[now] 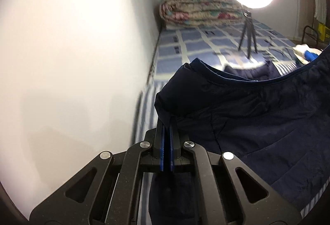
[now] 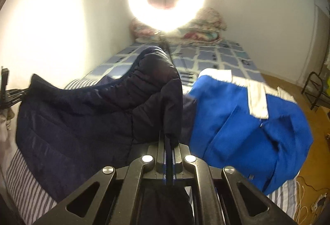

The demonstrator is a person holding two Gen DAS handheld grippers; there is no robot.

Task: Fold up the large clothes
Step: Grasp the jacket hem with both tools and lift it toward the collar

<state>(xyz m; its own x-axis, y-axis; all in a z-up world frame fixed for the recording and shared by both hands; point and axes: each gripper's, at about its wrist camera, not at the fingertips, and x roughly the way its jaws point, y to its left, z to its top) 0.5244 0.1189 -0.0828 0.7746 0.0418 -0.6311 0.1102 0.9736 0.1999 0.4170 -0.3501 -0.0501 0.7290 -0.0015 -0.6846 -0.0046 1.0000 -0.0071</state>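
Observation:
A large dark navy quilted jacket (image 1: 257,117) hangs stretched between my two grippers above the bed. My left gripper (image 1: 167,121) is shut on one edge of the jacket, low in the left wrist view. My right gripper (image 2: 169,138) is shut on another edge of the same jacket (image 2: 82,117), whose fabric bunches over the fingertips. The jacket sags in a curve between the two grips. The fingertips of both grippers are hidden in the cloth.
A blue and white garment (image 2: 247,128) lies on the bed to the right. A bright ring light on a small tripod (image 1: 247,37) stands on the checked bedsheet (image 1: 185,43). A rolled floral quilt (image 1: 196,8) lies at the head. A white wall (image 1: 72,59) runs along the left.

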